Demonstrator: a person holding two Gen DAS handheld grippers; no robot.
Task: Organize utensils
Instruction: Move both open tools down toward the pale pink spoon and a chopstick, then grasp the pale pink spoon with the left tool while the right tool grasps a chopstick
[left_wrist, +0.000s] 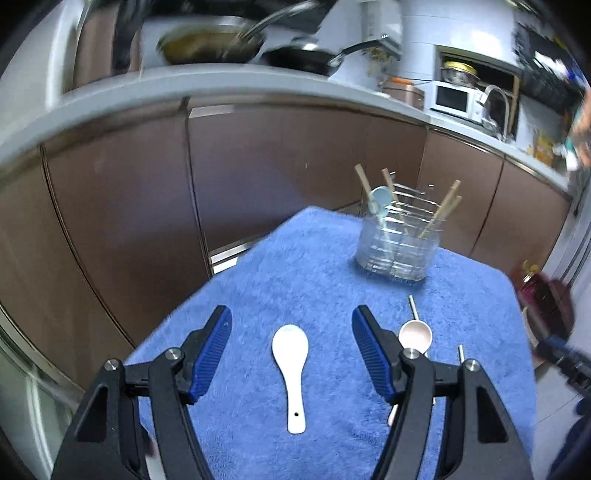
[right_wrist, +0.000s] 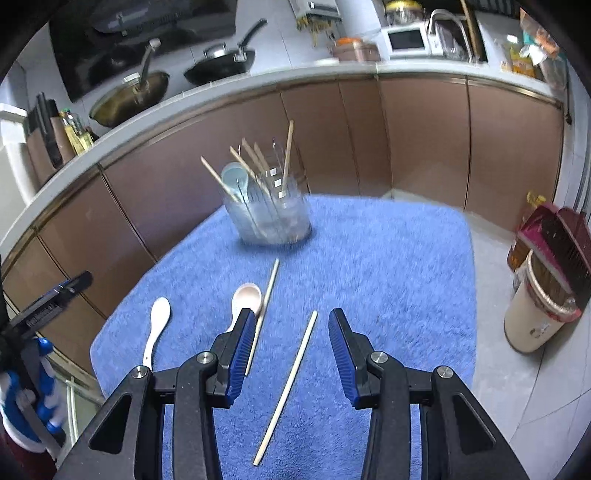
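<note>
Left wrist view showed my left gripper (left_wrist: 291, 321) spread wide and empty astride the white ceramic spoon (left_wrist: 291, 365) on the blue towel (left_wrist: 295, 266), my right gripper (right_wrist: 292, 321) likewise gaping over a chopstick (right_wrist: 288, 387), both presumably lined up to carry loose pieces to the clear holder (left_wrist: 397, 251).

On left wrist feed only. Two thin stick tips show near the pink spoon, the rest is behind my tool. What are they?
Observer: Pale wooden chopsticks, flat on the blue towel. The first chopstick runs along the right side of the pink soup spoon.
Operator: The other?
Observer: The second chopstick lies apart, further right, touching nothing.
Operator: Right tool?
Observer: The right tool is lined up on the second chopstick, which shows between its open jaws, ungripped.
</note>
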